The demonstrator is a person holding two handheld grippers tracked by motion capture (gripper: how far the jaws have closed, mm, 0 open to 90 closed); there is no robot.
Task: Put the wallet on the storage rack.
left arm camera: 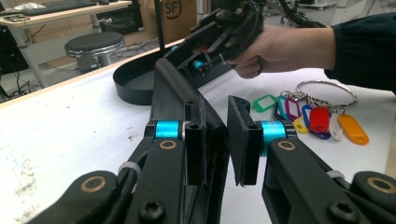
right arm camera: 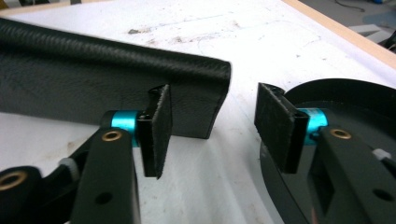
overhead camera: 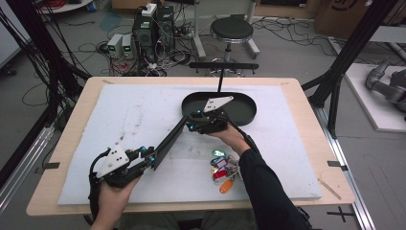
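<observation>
Our left gripper [left arm camera: 215,140] has its jaws parted a little, with the near end of a long black case [left arm camera: 180,100] between them. The case lies against the left pad [left arm camera: 196,144]; a narrow gap separates it from the right pad, so the jaws are not closed on it. From there the case runs up and away toward our right gripper [overhead camera: 198,120], seen from above as a dark strip [overhead camera: 168,140] slanting across the white mat [overhead camera: 129,120].

Our right gripper [right arm camera: 212,126] stands wide open, holding nothing. The far end of the case [right arm camera: 116,79] lies just beyond its left pad; whether they touch we cannot tell. Its right jaw hangs over the rim of a black oval tray [right arm camera: 355,93].

The tray [overhead camera: 242,112] sits toward the far side of the mat. A bunch of coloured key tags on a ring [overhead camera: 222,167] lies near our right forearm, apart from both grippers.
</observation>
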